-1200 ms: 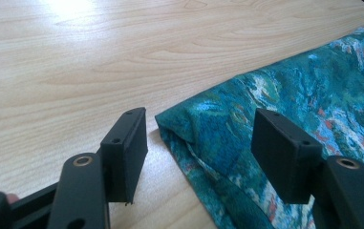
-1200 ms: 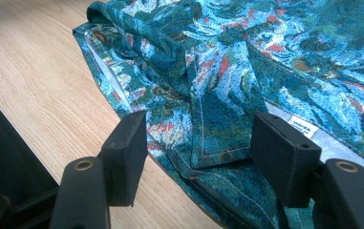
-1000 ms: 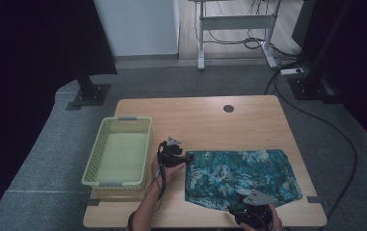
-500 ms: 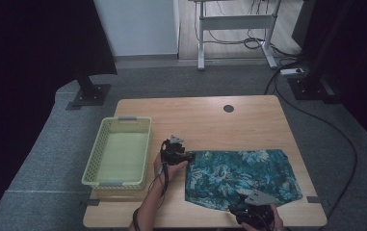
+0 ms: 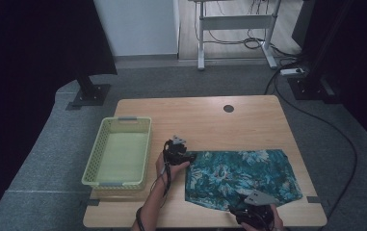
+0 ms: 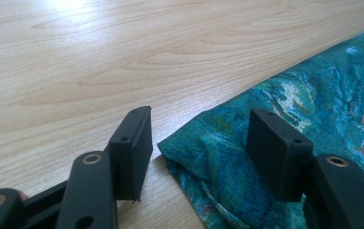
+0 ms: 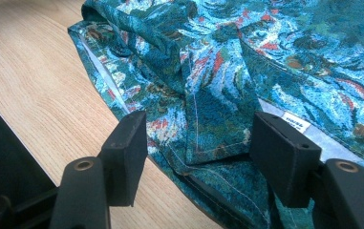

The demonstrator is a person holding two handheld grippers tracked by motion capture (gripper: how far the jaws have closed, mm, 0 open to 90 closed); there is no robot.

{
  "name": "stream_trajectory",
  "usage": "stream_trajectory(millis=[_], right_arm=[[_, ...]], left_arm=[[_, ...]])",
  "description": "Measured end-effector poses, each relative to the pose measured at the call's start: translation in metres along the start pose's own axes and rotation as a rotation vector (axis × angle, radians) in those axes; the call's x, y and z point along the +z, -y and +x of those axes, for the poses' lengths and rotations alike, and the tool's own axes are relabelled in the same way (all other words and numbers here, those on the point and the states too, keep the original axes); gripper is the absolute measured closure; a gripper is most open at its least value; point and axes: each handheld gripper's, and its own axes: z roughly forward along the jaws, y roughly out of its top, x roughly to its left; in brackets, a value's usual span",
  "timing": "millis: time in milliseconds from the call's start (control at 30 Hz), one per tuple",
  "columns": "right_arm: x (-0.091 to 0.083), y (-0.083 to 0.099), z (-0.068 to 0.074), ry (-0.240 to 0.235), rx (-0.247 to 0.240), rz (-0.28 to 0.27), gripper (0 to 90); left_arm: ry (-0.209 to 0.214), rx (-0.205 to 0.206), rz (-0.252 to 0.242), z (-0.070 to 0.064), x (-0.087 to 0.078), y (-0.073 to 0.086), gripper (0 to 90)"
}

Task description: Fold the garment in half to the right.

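A teal floral cloth [image 5: 241, 175] lies flat on the right half of the wooden table [image 5: 205, 120]. My left gripper [image 5: 181, 155] stands open at its upper left corner; in the left gripper view that rumpled corner of the cloth [image 6: 208, 148] lies between the jaws of the left gripper [image 6: 198, 140]. My right gripper [image 5: 251, 209] is open at the cloth's front edge. In the right gripper view a folded hem of the cloth [image 7: 208, 119] with a small white label [image 7: 296, 124] lies between the jaws of the right gripper [image 7: 198, 148].
A yellow-green plastic basket [image 5: 118, 151] stands on the table's left side, beside my left hand. A cable hole [image 5: 228, 108] sits near the far edge. Bare wood stretches behind the cloth. The table's front edge runs just below the right gripper.
My left gripper has slid a little right and toward the cloth's corner. The right gripper has stayed at the front edge.
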Motion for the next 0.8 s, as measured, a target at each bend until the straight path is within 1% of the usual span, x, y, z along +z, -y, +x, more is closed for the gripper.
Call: stream_trajectory(millis=[67,133,167,267,367,500,600,633,667,800], right_arm=[[-0.0001,0.0001,0.0002,0.001,-0.001,0.0,37.3],[-0.0002,0.0001,0.0001,0.001,-0.001,0.0,37.3],[-0.0003,0.0001,0.0,0.001,0.0,-0.001,37.3],[-0.0003,0.0001,-0.0001,0.002,0.001,-0.001,37.3],[-0.0001,0.0001,0.0,0.002,-0.001,-0.001,37.3],[0.0,0.0001,0.0005,0.002,-0.002,0.0,37.3],[0.0001,0.0003,0.0008,0.002,-0.003,0.001,37.3],[0.0001,0.0003,0.0008,0.002,-0.003,0.001,37.3],[0.0003,0.0004,0.0009,0.001,-0.004,0.0,37.3],[0.0006,0.0005,0.0008,0.001,-0.005,0.001,37.3]], left_arm=[[0.006,0.001,-0.004,-0.0004,0.0003,0.0005,44.8],[0.004,0.01,-0.011,-0.0016,0.0011,0.0013,45.2],[0.003,0.012,-0.014,-0.0019,0.0013,0.0016,46.9],[-0.018,0.043,-0.019,-0.0035,0.0017,0.0026,52.7],[-0.02,0.059,-0.013,-0.0046,0.0013,0.003,60.2],[-0.007,0.056,-0.013,-0.0053,0.0009,0.0039,68.8],[-0.002,0.068,-0.007,-0.0055,0.0008,0.0039,73.1],[-0.002,0.068,-0.007,-0.0055,0.0008,0.0039,76.0],[-0.002,0.067,-0.006,-0.0056,0.0008,0.004,76.0],[0.017,0.051,-0.003,-0.0052,-0.0003,0.0051,81.9]])
